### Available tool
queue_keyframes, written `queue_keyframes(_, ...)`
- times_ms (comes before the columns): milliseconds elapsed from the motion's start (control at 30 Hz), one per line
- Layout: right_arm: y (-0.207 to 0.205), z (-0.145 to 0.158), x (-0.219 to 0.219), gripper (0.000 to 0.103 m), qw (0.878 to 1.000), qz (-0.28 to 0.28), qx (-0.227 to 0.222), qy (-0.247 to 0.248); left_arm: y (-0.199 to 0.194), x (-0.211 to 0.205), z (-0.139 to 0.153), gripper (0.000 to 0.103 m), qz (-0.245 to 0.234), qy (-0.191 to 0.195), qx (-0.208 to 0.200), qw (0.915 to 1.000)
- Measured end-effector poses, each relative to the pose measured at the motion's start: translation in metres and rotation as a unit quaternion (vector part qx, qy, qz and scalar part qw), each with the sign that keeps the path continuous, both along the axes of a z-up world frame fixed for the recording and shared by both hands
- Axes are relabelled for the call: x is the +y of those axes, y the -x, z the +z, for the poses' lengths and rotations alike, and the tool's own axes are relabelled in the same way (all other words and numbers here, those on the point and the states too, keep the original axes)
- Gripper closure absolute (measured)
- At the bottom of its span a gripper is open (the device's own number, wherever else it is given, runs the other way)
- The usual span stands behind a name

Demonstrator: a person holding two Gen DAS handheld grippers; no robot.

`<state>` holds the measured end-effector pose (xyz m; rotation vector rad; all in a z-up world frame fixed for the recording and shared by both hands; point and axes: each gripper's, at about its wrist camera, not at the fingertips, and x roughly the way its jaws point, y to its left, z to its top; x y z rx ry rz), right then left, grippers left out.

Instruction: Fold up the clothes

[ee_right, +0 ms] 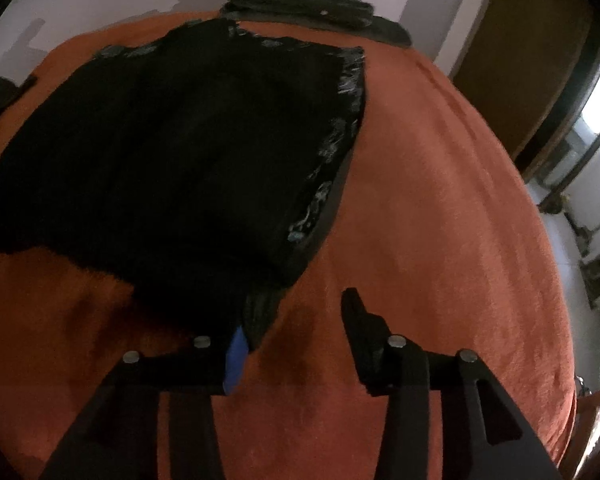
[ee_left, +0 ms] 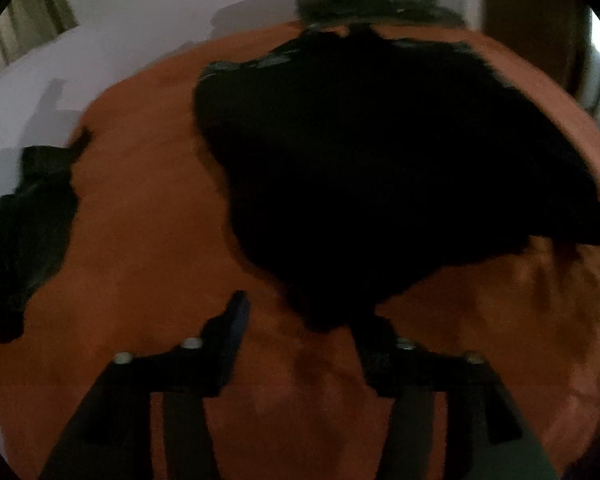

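Nearest the left wrist camera, the left gripper [ee_left: 300,312] stands spread above the orange blanket [ee_left: 148,208], one finger on bare blanket and the other at, or perhaps under, the near corner of the black garment [ee_left: 360,152]; whether that finger touches cloth is lost in the dark and the blur. In the right wrist view the right gripper [ee_right: 296,312] is likewise spread, its blue-padded finger at the near corner of the same black garment [ee_right: 180,152], its other finger over bare blanket [ee_right: 440,200], with no cloth between the jaws.

Beyond the grippers the garment lies spread on the blanket, roughly flat, a pale patterned trim [ee_right: 328,168] running along its right edge. To the far left a second dark cloth [ee_left: 24,232] lies crumpled at the blanket's edge. At the far side, against the wall, sits a stack of dark folded clothes [ee_right: 300,4].

The garment could be freshly laid out, or already doubled over once; the black cloth hides any layers.

The risks, as I judge them: the garment is so dark that its edges and layers barely show, so a jaw closing at a corner may catch only one layer, or take the fleecy blanket with it and drag both. If the two grippers lift unevenly, the cloth will skew and the fold will come down crooked, the trim edge wandering off line. A pinch too near the very tip of a corner may slip free in mid-lift.
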<state>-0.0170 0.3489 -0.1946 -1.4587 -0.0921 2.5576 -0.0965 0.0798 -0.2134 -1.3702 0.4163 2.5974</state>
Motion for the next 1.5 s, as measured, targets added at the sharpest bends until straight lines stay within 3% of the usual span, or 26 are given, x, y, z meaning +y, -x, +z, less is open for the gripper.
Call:
queue_keyframes(233, -0.035, 0.015, 0.008, 0.059, 0.999, 0.008, -0.008, 0.041, -0.010, -0.028, 0.019, 0.037, -0.009, -0.028, -0.007, 0.9995)
queue_keyframes(367, -0.027, 0.033, 0.033, 0.059, 0.992, -0.040, 0.015, 0.116, 0.016, -0.054, 0.035, 0.037, 0.023, -0.042, 0.002, 0.9988)
queue_keyframes(467, -0.016, 0.042, 0.045, 0.059, 0.982, -0.062, 0.032, 0.174, 0.046, -0.071, 0.030, 0.037, 0.034, -0.086, -0.036, 0.9951)
queue_keyframes(567, -0.002, 0.038, 0.053, 0.059, 0.968, -0.066, 0.019, 0.242, 0.051, -0.076, 0.013, 0.037, 0.033, -0.148, -0.105, 0.9829)
queue_keyframes(700, 0.012, 0.021, 0.054, 0.059, 0.951, -0.080, -0.014, 0.299, 0.055, -0.083, -0.014, 0.037, 0.057, -0.246, -0.186, 0.9495)
queue_keyframes(800, 0.023, 0.009, 0.055, 0.059, 0.935, -0.090, -0.038, 0.341, 0.054, -0.081, -0.025, 0.037, 0.068, -0.277, -0.206, 0.9360)
queue_keyframes(900, 0.027, 0.002, 0.053, 0.059, 0.934, -0.097, -0.047, 0.340, 0.056, -0.078, -0.028, 0.037, 0.070, -0.297, -0.212, 0.9285)
queue_keyframes(967, 0.028, 0.000, 0.053, 0.070, 0.935, -0.102, -0.047, 0.336, 0.059, -0.076, -0.026, 0.037, 0.068, -0.309, -0.211, 0.9251)
queue_keyframes(1033, 0.030, -0.001, 0.055, 0.075, 0.937, -0.108, -0.041, 0.328, 0.060, -0.070, -0.025, 0.038, 0.057, -0.303, -0.204, 0.9291)
queue_keyframes(1133, 0.031, 0.001, 0.053, 0.086, 0.942, -0.106, -0.033, 0.317, 0.057, -0.064, -0.023, 0.072, 0.053, -0.290, -0.193, 0.9359)
queue_keyframes(1200, 0.032, 0.003, 0.053, 0.090, 0.943, -0.103, -0.028, 0.314, 0.054, -0.064, -0.018, 0.084, 0.056, -0.286, -0.181, 0.9392)
queue_keyframes(1233, 0.031, 0.006, 0.054, 0.103, 0.943, -0.104, -0.024, 0.315, 0.052, -0.066, -0.016, 0.085, 0.059, -0.288, -0.174, 0.9397)
queue_keyframes(1367, 0.026, 0.018, 0.058, 0.103, 0.942, -0.107, -0.007, 0.318, 0.042, -0.078, -0.004, 0.089, 0.068, -0.299, -0.159, 0.9384)
queue_keyframes(1500, 0.022, 0.023, 0.060, 0.103, 0.938, -0.109, -0.001, 0.329, 0.038, -0.075, -0.003, 0.089, 0.050, -0.281, -0.160, 0.9451)
